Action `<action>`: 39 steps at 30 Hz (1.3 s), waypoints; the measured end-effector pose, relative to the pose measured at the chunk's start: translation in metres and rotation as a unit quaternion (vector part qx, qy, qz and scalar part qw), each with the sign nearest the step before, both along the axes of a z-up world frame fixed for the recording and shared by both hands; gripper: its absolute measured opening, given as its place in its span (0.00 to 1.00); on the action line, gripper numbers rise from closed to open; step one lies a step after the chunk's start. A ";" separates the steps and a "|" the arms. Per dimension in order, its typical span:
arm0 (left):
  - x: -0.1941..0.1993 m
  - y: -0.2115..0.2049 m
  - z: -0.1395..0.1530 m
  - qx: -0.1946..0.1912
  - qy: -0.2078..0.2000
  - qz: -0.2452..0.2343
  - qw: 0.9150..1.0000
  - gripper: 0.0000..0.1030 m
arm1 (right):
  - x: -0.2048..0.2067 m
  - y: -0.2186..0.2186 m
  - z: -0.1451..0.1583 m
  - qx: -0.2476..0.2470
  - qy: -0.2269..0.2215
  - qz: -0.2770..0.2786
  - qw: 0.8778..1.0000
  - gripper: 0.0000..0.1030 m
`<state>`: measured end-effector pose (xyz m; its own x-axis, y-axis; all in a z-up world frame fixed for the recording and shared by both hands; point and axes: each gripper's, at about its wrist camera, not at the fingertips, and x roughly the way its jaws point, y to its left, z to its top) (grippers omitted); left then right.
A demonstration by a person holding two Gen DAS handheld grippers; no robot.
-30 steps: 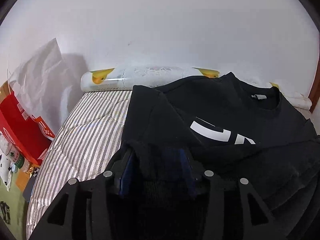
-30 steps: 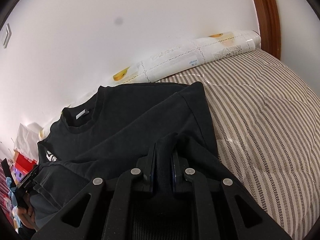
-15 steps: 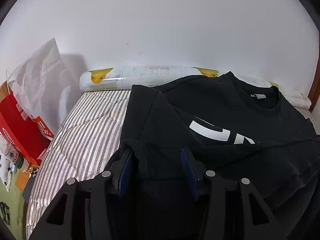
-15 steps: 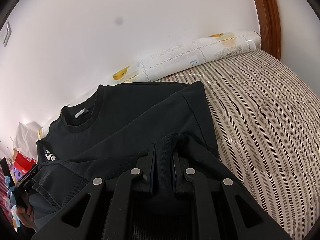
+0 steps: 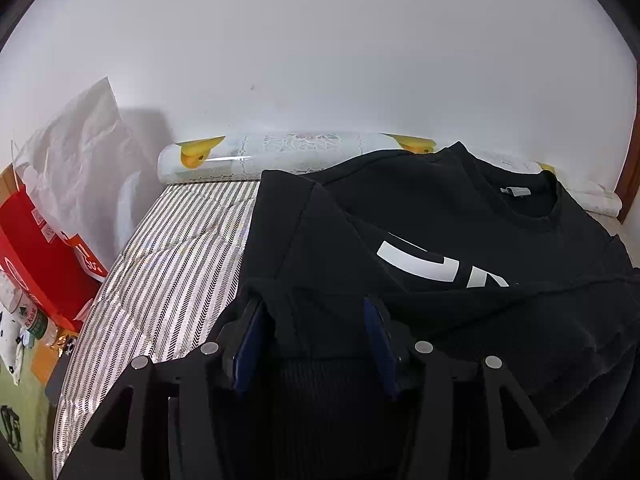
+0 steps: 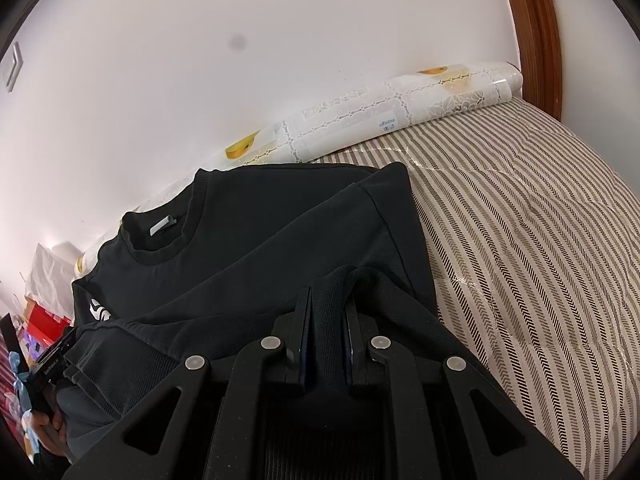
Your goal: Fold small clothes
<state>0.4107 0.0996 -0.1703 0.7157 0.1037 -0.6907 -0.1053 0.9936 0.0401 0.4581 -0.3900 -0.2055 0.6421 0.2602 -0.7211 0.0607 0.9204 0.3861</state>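
Note:
A black sweatshirt (image 5: 452, 216) with white lettering lies on the striped bed, its lower part folded up over the chest. It also shows in the right wrist view (image 6: 280, 240). My left gripper (image 5: 314, 312) is open, its blue pads wide apart, with a fold of the black fabric lying loose between them. My right gripper (image 6: 328, 304) is shut on a fold of the sweatshirt's hem. The left gripper's body shows at the far left of the right wrist view (image 6: 52, 360).
The striped mattress (image 6: 540, 240) extends right of the sweatshirt and left of it (image 5: 168, 272). A rolled patterned sheet (image 5: 280, 156) lies along the white wall. A red box (image 5: 36, 256) and white paper (image 5: 76, 152) stand at the left. A wooden bedpost (image 6: 536, 32) rises at the right.
My left gripper has opened and let go of the sweatshirt fold, which now lies flatter. My right gripper stays shut on the hem and has barely moved.

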 end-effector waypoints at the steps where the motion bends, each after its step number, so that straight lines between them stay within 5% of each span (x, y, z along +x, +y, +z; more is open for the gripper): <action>1: 0.000 0.000 0.000 0.000 0.000 0.000 1.000 0.47 | 0.000 0.000 0.000 0.000 0.000 0.000 1.000 0.12; 16: -0.012 0.005 0.004 -0.032 -0.033 -0.030 0.998 0.67 | -0.014 0.001 0.007 -0.006 -0.046 0.001 0.999 0.17; 20: -0.018 0.004 0.008 -0.041 -0.049 -0.041 0.997 0.74 | -0.017 0.002 0.010 -0.004 -0.061 0.006 0.998 0.29; 22: -0.022 0.005 0.010 -0.045 -0.060 -0.043 0.996 0.76 | -0.021 0.003 0.013 -0.004 -0.073 0.009 0.997 0.39; 24: -0.026 0.006 0.012 -0.051 -0.066 -0.044 0.996 0.78 | -0.028 0.005 0.018 -0.013 -0.090 0.009 0.996 0.63; 26: -0.029 0.008 0.013 -0.055 -0.069 -0.044 0.995 0.78 | -0.036 0.006 0.024 -0.023 -0.113 0.004 0.993 0.69; 39: -0.072 0.020 0.016 -0.088 -0.072 -0.032 0.993 0.78 | -0.068 0.007 0.034 -0.053 -0.136 0.010 0.989 0.69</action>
<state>0.3392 0.1193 -0.1541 0.8101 -0.0572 -0.5835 -0.0345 0.9888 -0.1449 0.3905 -0.3826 -0.1711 0.8114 0.2070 -0.5466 -0.0513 0.9568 0.2862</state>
